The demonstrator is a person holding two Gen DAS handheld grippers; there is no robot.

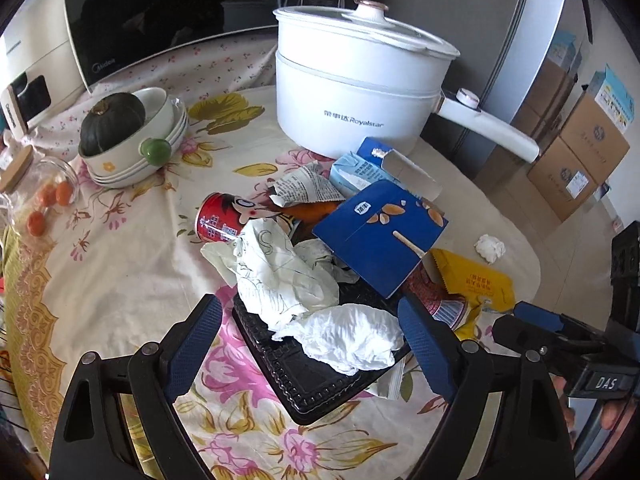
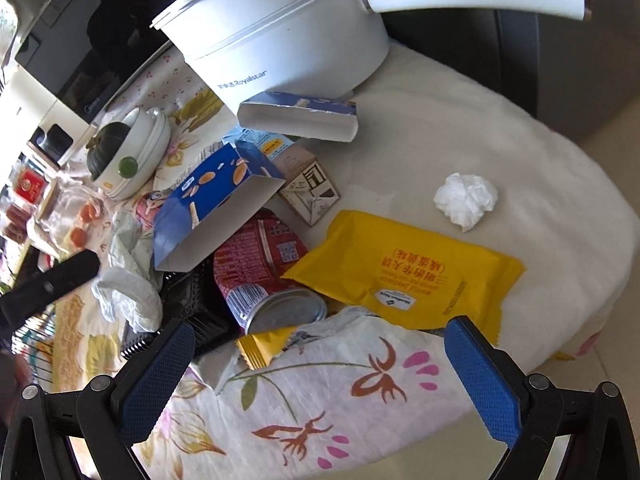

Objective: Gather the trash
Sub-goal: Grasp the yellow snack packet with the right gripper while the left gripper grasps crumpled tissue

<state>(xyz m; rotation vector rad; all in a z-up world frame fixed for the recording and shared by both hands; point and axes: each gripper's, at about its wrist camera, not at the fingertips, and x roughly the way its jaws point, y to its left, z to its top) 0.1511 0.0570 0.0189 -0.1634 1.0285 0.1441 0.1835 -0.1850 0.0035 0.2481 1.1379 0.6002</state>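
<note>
A pile of trash lies on the flowered tablecloth. My left gripper is open, its pads on either side of a crumpled white tissue that rests on a black plastic tray. Beyond it are crumpled printed paper, a red can, a blue carton and a yellow wrapper. My right gripper is open above the cloth, nothing between its fingers, just short of the yellow wrapper and another red can. A white tissue ball lies apart.
A white electric pot stands behind the pile, with a microwave at the back left. Stacked bowls holding a dark squash and a glass jar sit left. The table edge curves right; cardboard boxes stand on the floor.
</note>
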